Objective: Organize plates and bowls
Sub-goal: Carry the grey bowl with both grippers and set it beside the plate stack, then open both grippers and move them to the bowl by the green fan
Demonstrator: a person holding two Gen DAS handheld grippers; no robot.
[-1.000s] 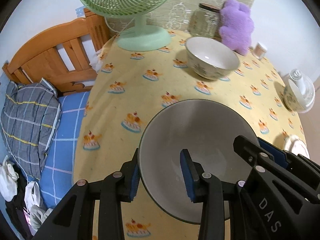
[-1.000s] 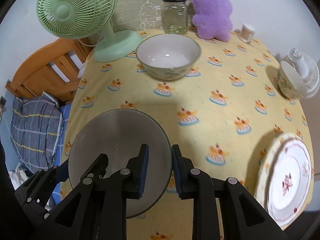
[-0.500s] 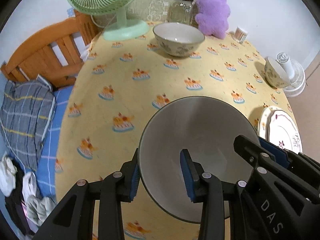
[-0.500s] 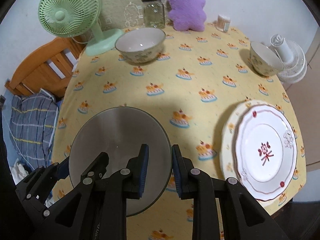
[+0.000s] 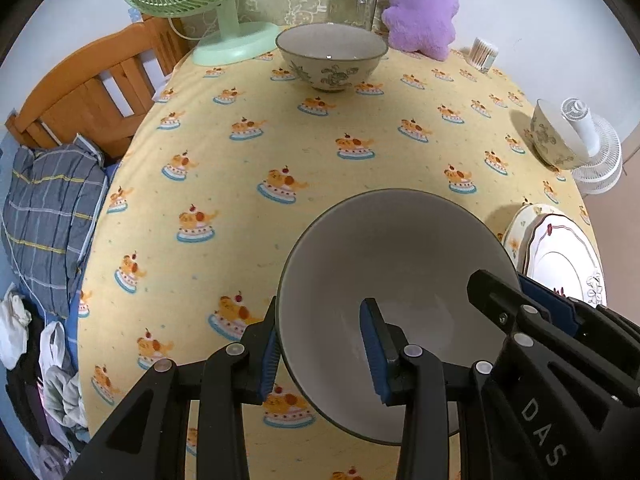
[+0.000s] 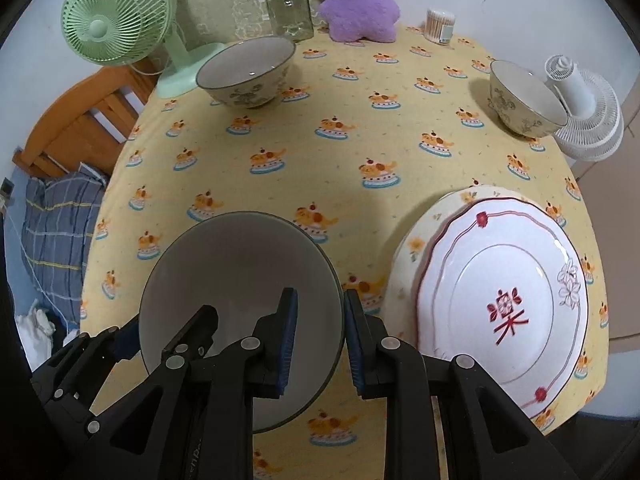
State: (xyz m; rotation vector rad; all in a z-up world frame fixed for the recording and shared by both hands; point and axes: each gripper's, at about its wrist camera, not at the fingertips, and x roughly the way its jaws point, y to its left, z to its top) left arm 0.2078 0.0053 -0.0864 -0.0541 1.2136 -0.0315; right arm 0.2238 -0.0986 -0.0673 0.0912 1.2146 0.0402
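A plain grey bowl (image 5: 394, 252) is held over the near side of the yellow table; it also shows in the right wrist view (image 6: 236, 264). My left gripper (image 5: 320, 344) is shut on its left rim. My right gripper (image 6: 318, 332) is shut on its right rim. A large patterned bowl (image 5: 332, 54) (image 6: 248, 72) stands at the far side. A small patterned bowl (image 5: 554, 136) (image 6: 524, 100) stands at the right edge. A white plate with a red character (image 6: 508, 308) (image 5: 564, 256) lies stacked on a cream plate (image 6: 412, 248) at the near right.
A green fan (image 6: 120, 20), a glass jar (image 6: 288, 8), a purple plush toy (image 6: 360, 0) and a cotton-swab pot (image 6: 440, 26) stand along the table's far edge. A white fan (image 6: 588, 112) is beyond the right edge. A wooden bed frame (image 5: 92, 88) and bedding lie left.
Both grippers have drawn back toward the table's near edge with the grey bowl still held. The plates at the right have come more into view.
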